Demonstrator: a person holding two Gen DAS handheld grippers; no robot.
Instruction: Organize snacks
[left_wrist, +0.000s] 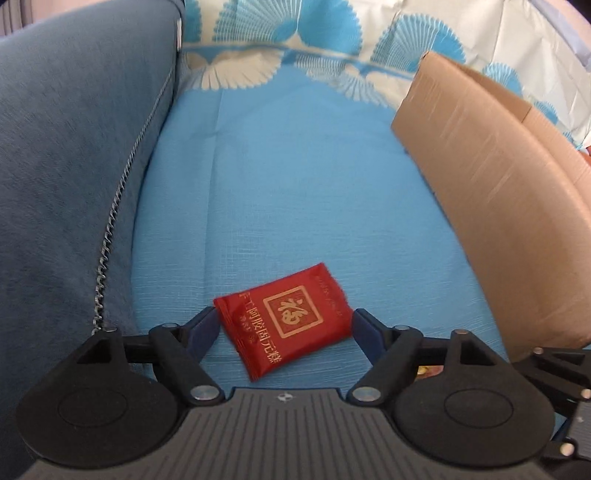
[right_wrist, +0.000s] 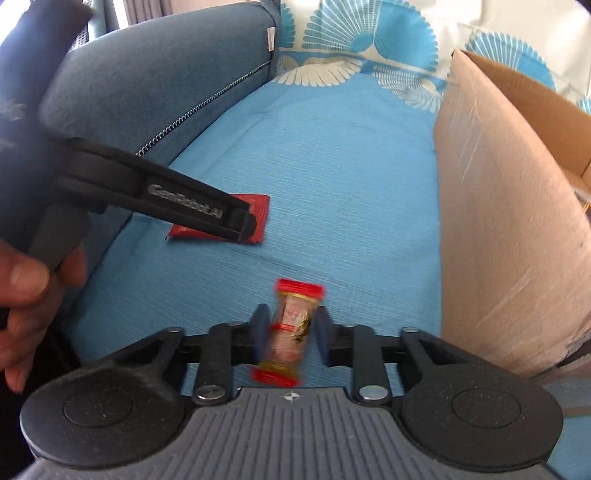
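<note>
Left wrist: left claw (left_wrist: 284, 325) spread around red packet (left_wrist: 286, 317); right claw (right_wrist: 290, 332) clamps candy (right_wrist: 290, 332).

surface: blue cloth (left_wrist: 295, 166) | on it: red packet (left_wrist: 288, 319) — cardboard box (left_wrist: 491, 206) at right

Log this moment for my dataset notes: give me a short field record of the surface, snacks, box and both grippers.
surface: blue cloth on a sofa seat
red packet: flat on the cloth, between the open left gripper fingers, not clamped
wrapped candy: red-ended, blurred, held by the right gripper
cardboard box: open, right of the snacks
left-side neighbour: dark blue cushion
</note>
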